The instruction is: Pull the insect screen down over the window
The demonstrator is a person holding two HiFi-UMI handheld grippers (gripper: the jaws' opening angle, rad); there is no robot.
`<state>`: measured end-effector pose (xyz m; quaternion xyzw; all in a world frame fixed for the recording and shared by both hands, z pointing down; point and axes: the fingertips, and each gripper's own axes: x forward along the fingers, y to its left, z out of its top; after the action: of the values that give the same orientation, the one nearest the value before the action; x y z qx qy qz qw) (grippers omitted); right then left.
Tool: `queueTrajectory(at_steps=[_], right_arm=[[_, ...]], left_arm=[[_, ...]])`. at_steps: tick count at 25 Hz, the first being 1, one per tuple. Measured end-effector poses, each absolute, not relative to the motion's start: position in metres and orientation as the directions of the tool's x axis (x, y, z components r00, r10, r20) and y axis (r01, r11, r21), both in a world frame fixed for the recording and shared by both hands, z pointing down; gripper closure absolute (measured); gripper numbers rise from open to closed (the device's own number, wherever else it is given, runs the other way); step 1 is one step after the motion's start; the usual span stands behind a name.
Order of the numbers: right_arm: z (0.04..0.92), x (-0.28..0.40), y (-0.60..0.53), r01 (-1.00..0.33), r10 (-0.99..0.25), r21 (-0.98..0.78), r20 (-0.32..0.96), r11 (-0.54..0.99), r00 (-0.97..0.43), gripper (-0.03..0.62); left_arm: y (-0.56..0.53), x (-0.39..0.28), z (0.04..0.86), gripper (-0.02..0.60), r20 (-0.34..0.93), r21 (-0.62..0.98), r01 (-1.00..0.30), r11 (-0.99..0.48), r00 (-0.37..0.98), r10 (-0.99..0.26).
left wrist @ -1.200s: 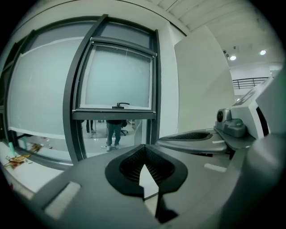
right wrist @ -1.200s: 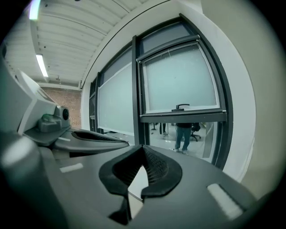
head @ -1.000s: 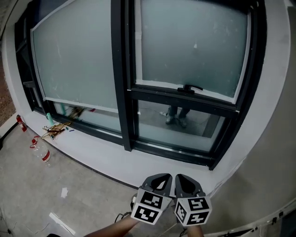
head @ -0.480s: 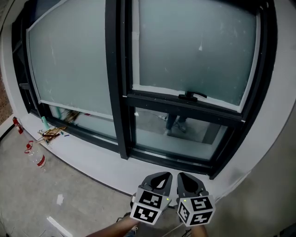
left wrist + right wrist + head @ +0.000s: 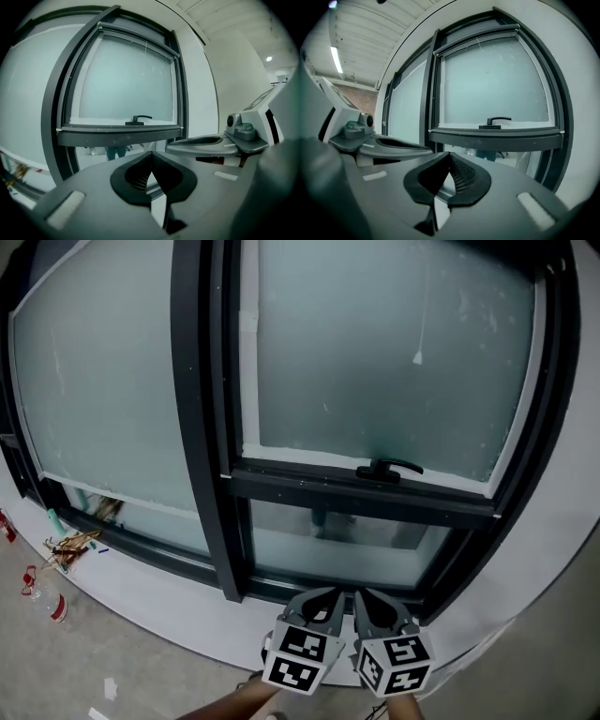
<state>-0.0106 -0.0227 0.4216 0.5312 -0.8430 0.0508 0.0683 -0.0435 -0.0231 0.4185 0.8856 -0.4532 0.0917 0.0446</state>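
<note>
A dark-framed window [image 5: 211, 456] with frosted panes fills the head view. Its right sash has a black handle [image 5: 387, 469] on the lower rail, also seen as the handle [image 5: 137, 119] and the handle [image 5: 497, 123]. A thin cord with a small white tab [image 5: 417, 356] hangs in front of the upper right pane. No lowered screen shows over the glass. My left gripper [image 5: 326, 594] and right gripper [image 5: 362, 595] sit side by side just before the sill below that sash, both shut and empty. The left gripper [image 5: 150, 155] and right gripper [image 5: 449, 154] point at the sash.
A white sill [image 5: 159, 606] runs under the window. Some litter [image 5: 70, 545] lies at its left end, and a bottle [image 5: 52, 604] stands on the grey floor below. A white wall [image 5: 562, 568] curves along the right.
Both grippers and the head have moved closer to the window, which now looks larger. The grippers stay shut, side by side, and now reach the sill's edge.
</note>
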Motion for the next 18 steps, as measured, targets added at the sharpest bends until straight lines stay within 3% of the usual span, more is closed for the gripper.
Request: queueTrajectory(at_steps=[10,18], right_arm=[[0.358,-0.068,-0.144,-0.93,-0.927,0.025,0.093,0.366,-0.363,0.589],[0.232,-0.048,-0.18,-0.938,-0.939,0.085,-0.051,0.335,-0.34,0.58]], left_arm=[[-0.152,-0.103,0.351,0.568,0.131,-0.068,-0.748,-0.661,0.65,-0.749],[-0.177,-0.104,0.24,0.568,0.019,-0.118,-0.712,-0.692,0.695,-0.719]])
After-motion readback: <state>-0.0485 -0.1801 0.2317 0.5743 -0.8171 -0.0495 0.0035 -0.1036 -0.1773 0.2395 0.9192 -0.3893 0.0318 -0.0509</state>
